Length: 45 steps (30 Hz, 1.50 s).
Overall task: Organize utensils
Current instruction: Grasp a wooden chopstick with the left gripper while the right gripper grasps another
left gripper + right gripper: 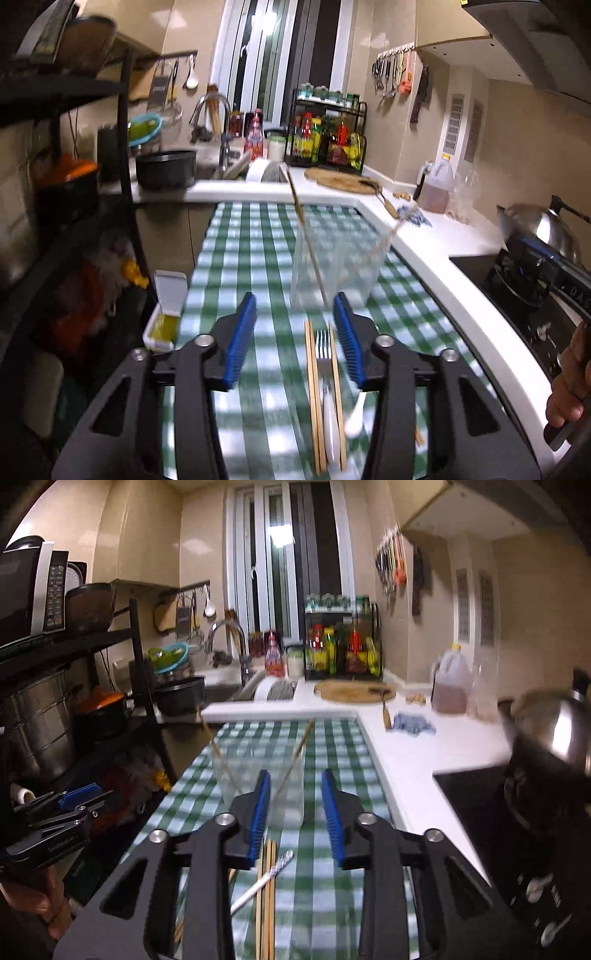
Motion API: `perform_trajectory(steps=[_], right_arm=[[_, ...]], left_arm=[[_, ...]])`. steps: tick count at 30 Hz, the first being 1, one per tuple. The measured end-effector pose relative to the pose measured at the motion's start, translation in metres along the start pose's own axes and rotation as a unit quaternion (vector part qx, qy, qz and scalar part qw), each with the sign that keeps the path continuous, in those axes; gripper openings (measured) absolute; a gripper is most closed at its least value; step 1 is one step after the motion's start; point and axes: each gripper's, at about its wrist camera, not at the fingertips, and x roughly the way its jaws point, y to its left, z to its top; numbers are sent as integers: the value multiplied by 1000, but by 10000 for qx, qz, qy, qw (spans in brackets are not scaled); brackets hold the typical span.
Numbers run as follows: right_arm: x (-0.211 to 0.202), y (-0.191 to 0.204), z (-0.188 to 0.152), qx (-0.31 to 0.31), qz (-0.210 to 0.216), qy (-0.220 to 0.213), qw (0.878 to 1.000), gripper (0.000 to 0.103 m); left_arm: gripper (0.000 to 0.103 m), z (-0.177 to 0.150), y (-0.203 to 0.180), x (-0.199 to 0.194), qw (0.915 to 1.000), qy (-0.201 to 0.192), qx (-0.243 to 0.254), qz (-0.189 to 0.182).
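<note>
Two black grippers with ribbed blue pads hover over a green-and-white checked cloth point(258, 236). The left gripper point(297, 314) is spread, empty; wooden chopsticks point(313, 387) and a white-handled steel fork point(324, 354) lie flat below its right pad. The right gripper point(295, 794) is parted, pinching nothing. A clear glass point(332, 266) holding two sticks stands just ahead. Lettering on the tools is blurred.

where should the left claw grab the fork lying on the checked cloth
Grip the fork at its narrow metal neck, just above the white handle, coming straight down from above. It lies flat with chopsticks close along both sides, so the left claw should close across the neck, the pads slipping into the thin gaps without dragging the sticks.
</note>
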Motion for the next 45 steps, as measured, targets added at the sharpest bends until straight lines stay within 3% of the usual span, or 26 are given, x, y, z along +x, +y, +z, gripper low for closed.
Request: perform_trajectory(steps=[6,9,20,30,40,45], right_arm=[[4,-2,-75,214,201,505,9983,22],[17,-1,-111,298,262,922,9949,18],[62,2,-174,295,407,1795,9825,16],[64,7,-185,122,483,1933,9799,14],[63,12,-189,-107,489,1980,9789,12],[62,10,-190,-155,459,2003,9785,5]], left_arm=[[24,-65,-3,9,9997,243,-93,25],[18,-92,-4,22,9976,666,-167,12],[13,-118,-4,43,9922,1222,-224,-125],[11,-138,-12,56,9868,1611,-148,-112],[8,-139,-17,54,9873,1585,79,-4],[9,-141,-18,54,9867,1615,163,45]])
